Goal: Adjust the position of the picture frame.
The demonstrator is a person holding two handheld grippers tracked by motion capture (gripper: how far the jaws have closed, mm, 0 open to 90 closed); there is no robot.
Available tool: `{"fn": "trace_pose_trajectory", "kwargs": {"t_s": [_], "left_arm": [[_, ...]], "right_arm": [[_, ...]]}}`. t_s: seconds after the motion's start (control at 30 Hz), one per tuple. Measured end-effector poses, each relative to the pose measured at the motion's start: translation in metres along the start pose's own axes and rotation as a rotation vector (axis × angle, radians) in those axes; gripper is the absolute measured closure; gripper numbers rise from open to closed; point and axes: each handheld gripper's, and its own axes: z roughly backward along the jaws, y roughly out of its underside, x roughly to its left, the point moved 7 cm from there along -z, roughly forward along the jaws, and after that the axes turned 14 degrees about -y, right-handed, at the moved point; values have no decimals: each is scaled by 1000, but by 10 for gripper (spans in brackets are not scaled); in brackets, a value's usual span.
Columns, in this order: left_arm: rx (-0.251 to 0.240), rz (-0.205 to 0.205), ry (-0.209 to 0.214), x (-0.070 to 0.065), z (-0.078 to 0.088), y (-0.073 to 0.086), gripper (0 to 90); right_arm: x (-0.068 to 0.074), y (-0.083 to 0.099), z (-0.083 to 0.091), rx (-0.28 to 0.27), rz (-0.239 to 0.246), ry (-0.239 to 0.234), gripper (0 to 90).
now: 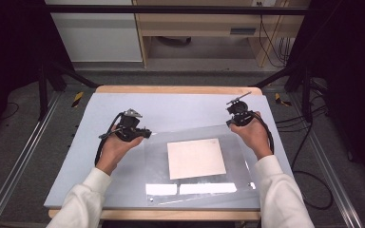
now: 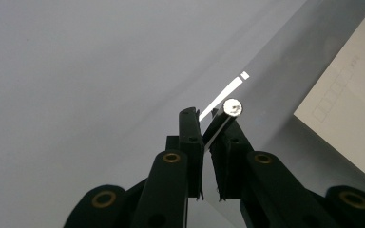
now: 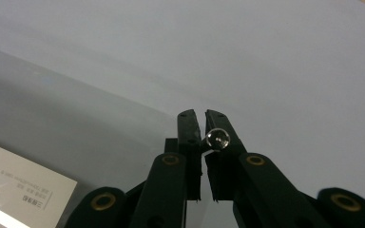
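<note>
Printed characters run along one edge of the white card (image 3: pixel 14 190), too small to read; faint printed boxes mark it in the left gripper view. The card lies inside a clear plastic sleeve (image 1: pixel 195 190), glossy with glare strips, flat on the grey table mat (image 1: pixel 171 107). Left gripper (image 2: pixel 208 124) is clamped on the sleeve's far left corner; right gripper (image 3: pixel 204 124) pinches the far right corner, apparently at a round stud.
</note>
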Motion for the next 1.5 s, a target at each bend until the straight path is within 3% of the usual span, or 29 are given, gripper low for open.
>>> {"fn": "trace_pose_trajectory", "kwargs": {"t_s": [0.57,0.9,1.5], "left_arm": [[7,-28,16,15,0,0,815],[19,-55,22,19,-3,0,815],[34,-51,30,24,-12,11,808]], "right_arm": [[16,7,-1,-11,-4,-1,855],[18,9,-6,7,-16,6,854],[30,28,-15,25,-10,0,854]]}}
